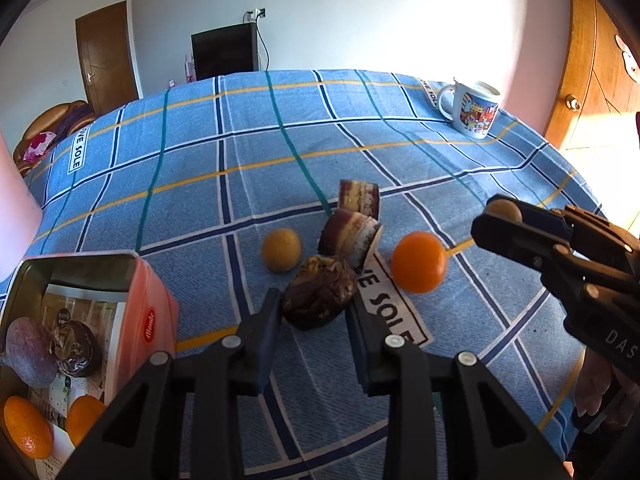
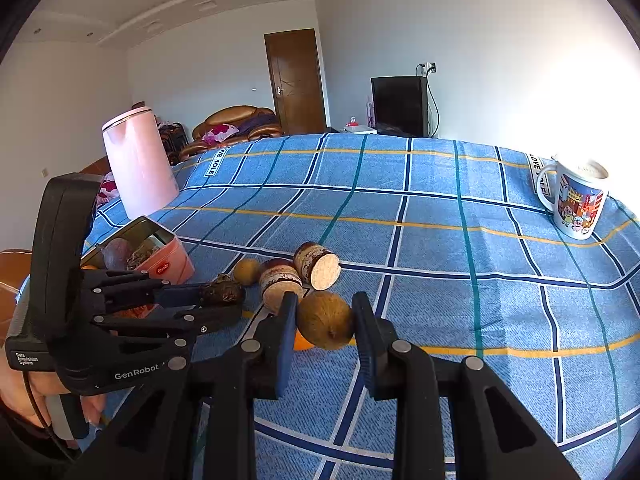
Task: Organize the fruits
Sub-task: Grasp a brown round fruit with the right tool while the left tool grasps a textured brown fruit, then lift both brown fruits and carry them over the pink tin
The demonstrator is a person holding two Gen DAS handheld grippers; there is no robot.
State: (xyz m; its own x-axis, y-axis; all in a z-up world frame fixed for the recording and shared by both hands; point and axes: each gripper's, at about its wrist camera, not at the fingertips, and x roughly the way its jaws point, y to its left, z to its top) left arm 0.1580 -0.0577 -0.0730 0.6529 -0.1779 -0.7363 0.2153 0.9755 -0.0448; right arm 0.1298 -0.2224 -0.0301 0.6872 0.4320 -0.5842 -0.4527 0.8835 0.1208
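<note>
A dark brown lumpy piece (image 1: pixel 320 296) lies on the blue checked cloth, and my left gripper (image 1: pixel 314 305) is shut on it, one pad against each side. The right wrist view shows the same grip from the side, low at the left (image 2: pixel 224 296). My right gripper (image 2: pixel 325 310) is shut on a tan round fruit (image 2: pixel 326 320), held just above the cloth; it also appears at the right of the left wrist view (image 1: pixel 494 216). An orange (image 1: pixel 418 262), a yellow round fruit (image 1: pixel 281 250) and two striped roll slices (image 1: pixel 350 236) lie loose on the cloth.
A pink tin (image 1: pixel 148 320) stands open at the near left, holding a purple fruit (image 1: pixel 30 356), a dark brown piece (image 1: pixel 76 350) and two oranges (image 1: pixel 26 426). A printed mug (image 2: pixel 576 204) stands at the far right, a pink kettle (image 2: pixel 138 160) at the far left.
</note>
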